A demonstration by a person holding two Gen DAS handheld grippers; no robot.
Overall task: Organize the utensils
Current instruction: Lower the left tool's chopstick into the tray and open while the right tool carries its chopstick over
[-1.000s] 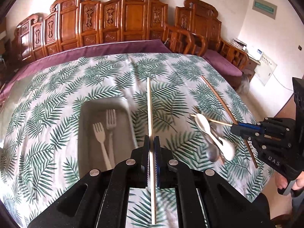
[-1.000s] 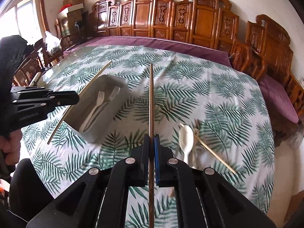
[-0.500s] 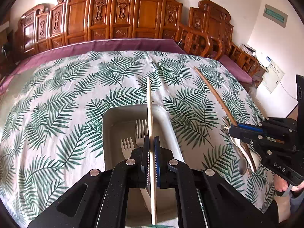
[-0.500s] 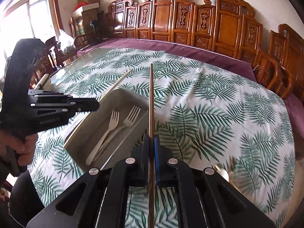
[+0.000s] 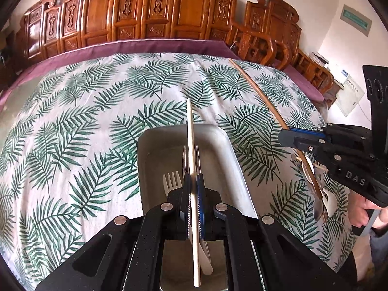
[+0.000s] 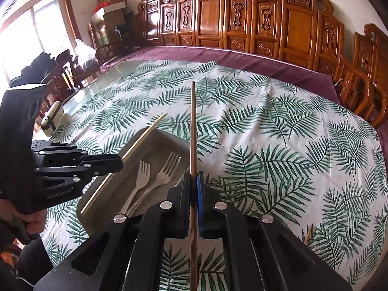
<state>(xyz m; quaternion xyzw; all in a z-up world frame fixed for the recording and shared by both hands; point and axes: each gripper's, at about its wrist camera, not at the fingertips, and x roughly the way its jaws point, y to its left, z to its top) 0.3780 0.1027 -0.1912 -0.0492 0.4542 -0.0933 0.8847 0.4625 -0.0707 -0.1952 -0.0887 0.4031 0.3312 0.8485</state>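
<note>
My left gripper [image 5: 193, 177] is shut on a pale chopstick [image 5: 191, 140], held lengthwise above the grey tray [image 5: 234, 160]. Two pale forks [image 5: 171, 181] lie in the tray. From the right wrist view the same left gripper [image 6: 119, 164] and pale chopstick [image 6: 143, 138] hang over the tray's [image 6: 171, 137] left side, with the forks [image 6: 143, 172] beneath. My right gripper [image 6: 193, 180] is shut on a dark brown chopstick [image 6: 193, 126], above the tray's right rim. The left wrist view has the right gripper [image 5: 282, 137] and its dark chopstick [image 5: 257, 89] to the tray's right.
A leaf-print cloth [image 5: 72, 126] covers the table. Spoons [image 5: 330, 202] lie on it at the right, near a person's hand [image 5: 361, 212]. A thin stick end [image 6: 308, 234] shows near the table's front edge. Carved wooden chairs [image 6: 300, 24] line the far side.
Both grippers have carried their chopsticks leftwards across the cloth. The tray now lies directly under the left gripper and close beside the right one. The spoons have slid off to the right.
</note>
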